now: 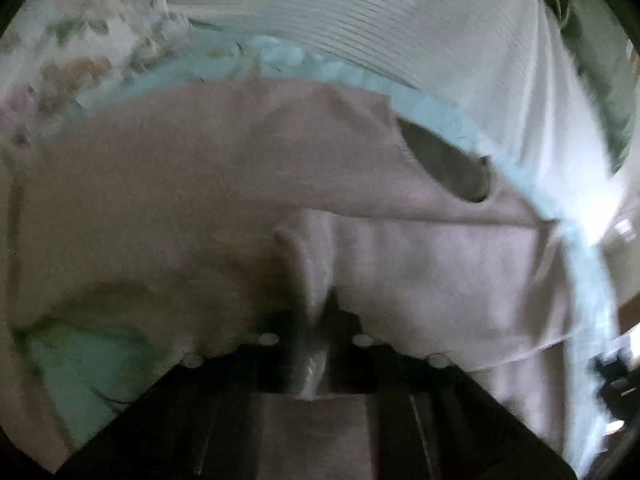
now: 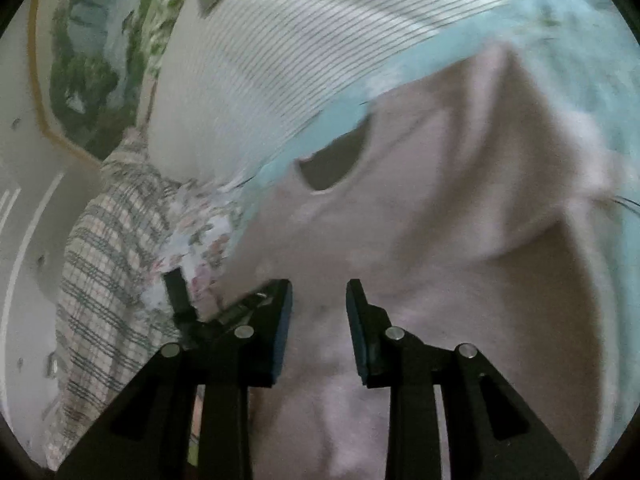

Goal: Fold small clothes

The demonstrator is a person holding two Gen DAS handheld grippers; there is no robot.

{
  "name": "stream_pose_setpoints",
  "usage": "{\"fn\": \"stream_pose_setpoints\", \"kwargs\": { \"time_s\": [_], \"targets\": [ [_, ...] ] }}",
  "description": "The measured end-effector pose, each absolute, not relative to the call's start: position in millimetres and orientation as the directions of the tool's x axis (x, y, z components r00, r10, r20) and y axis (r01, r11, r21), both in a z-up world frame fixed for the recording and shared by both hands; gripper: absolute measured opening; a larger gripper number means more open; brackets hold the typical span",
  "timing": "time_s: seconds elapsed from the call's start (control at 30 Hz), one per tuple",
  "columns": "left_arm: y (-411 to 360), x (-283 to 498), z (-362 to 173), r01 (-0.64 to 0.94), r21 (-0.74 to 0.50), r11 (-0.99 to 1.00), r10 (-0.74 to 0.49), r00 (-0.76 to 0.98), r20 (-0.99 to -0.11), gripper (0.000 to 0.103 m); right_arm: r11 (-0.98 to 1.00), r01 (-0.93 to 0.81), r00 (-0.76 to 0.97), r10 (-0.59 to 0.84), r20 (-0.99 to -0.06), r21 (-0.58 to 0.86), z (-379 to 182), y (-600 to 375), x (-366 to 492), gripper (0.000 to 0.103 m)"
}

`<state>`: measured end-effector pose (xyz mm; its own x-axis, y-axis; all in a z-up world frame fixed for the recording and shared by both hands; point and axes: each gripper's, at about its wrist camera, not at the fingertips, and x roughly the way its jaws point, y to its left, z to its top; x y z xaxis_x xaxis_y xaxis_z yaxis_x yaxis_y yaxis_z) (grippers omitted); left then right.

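Fingers of the left gripper (image 1: 316,336) pinched a fold of the pink garment (image 1: 200,184), while the right gripper (image 2: 318,300) hung with jaws apart over it.

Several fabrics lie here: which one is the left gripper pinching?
The plain pink garment with the neck opening; the left gripper is shut on a ridge of it. The striped white cloth lies beyond, untouched.
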<state>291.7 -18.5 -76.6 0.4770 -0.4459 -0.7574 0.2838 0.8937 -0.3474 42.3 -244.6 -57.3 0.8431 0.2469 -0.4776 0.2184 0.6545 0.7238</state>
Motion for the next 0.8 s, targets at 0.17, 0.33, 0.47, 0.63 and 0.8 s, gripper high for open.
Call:
{"fn": "stream_pose_setpoints", "kwargs": {
  "time_s": [0.17, 0.33, 0.47, 0.63, 0.8],
  "targets": [
    [-19.4, 279.8, -45.6, 0.310, -0.240, 0.920, -0.385, 0.601, -0.701, 0.005, 0.647, 0.300, 0.858, 0.138, -0.494, 0.701, -59.0, -269.0, 11.8, 0.029],
    [-5.0, 304.2, -49.6, 0.259, -0.137, 0.956, -0.276, 0.639, -0.718, 0.005, 0.676, 0.357, 0.848, 0.055, -0.526, 0.645, -50.0, -288.4, 7.8, 0.029],
    [1.1, 310.8, -60.7, 0.231, -0.130, 0.964, -0.250, 0.631, -0.735, 0.006, 0.689, 0.473, 0.778, -0.034, -0.628, 0.549, -51.8, -317.6, 27.1, 0.039],
    [16.6, 310.4, -68.4, 0.163, -0.153, 0.975, -0.222, 0.636, -0.739, 0.006, 0.700, 0.522, 0.740, -0.087, -0.667, 0.487, -55.2, -354.8, 54.2, 0.062],
    [27.6, 315.2, -69.9, 0.104, -0.180, 0.978, -0.205, 0.635, -0.745, 0.006, 0.719, 0.525, 0.710, -0.075, -0.700, 0.455, -66.8, -377.3, 83.3, 0.062]
  ]
}}
